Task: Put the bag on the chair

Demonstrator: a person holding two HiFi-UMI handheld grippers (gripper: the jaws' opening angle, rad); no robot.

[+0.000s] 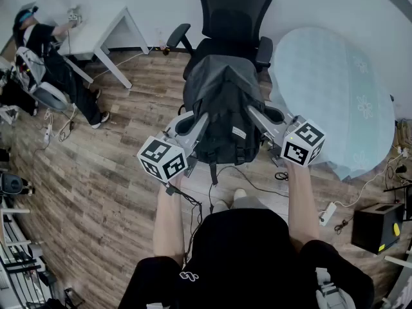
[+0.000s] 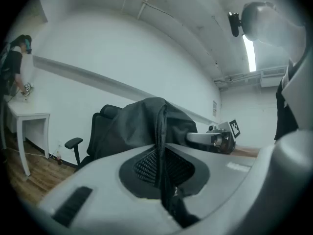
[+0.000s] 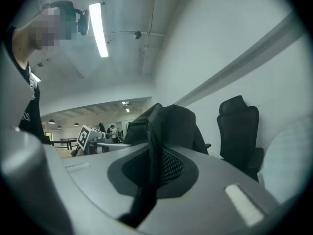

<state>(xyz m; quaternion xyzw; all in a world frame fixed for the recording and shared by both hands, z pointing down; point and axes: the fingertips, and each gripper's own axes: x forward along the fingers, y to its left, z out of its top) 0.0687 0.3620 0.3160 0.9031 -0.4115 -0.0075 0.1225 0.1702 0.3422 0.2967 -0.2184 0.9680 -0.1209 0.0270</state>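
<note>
The bag (image 1: 222, 98) is held just before the chair (image 1: 233, 18), clamped tight in the left tongs (image 1: 201, 122) and the right tongs (image 1: 253, 116).

- Your head camera sits above your forearms and looks steeply down on the brown wood-plank floor (image 1: 96, 192), the dark grey fabric backpack (image 1: 222, 102) and the black mesh office chair (image 1: 232, 18) beyond it.
- Your left gripper view rides low behind its own grey fingers (image 2: 98, 190), facing forward and slightly upward. The backpack is very near, the chair behind it at left, the right gripper (image 2: 193, 138) at right.
- Your right gripper view mirrors that: chair at right, left gripper (image 3: 122, 144) at left.
- All three views share backpack and chair.
</note>
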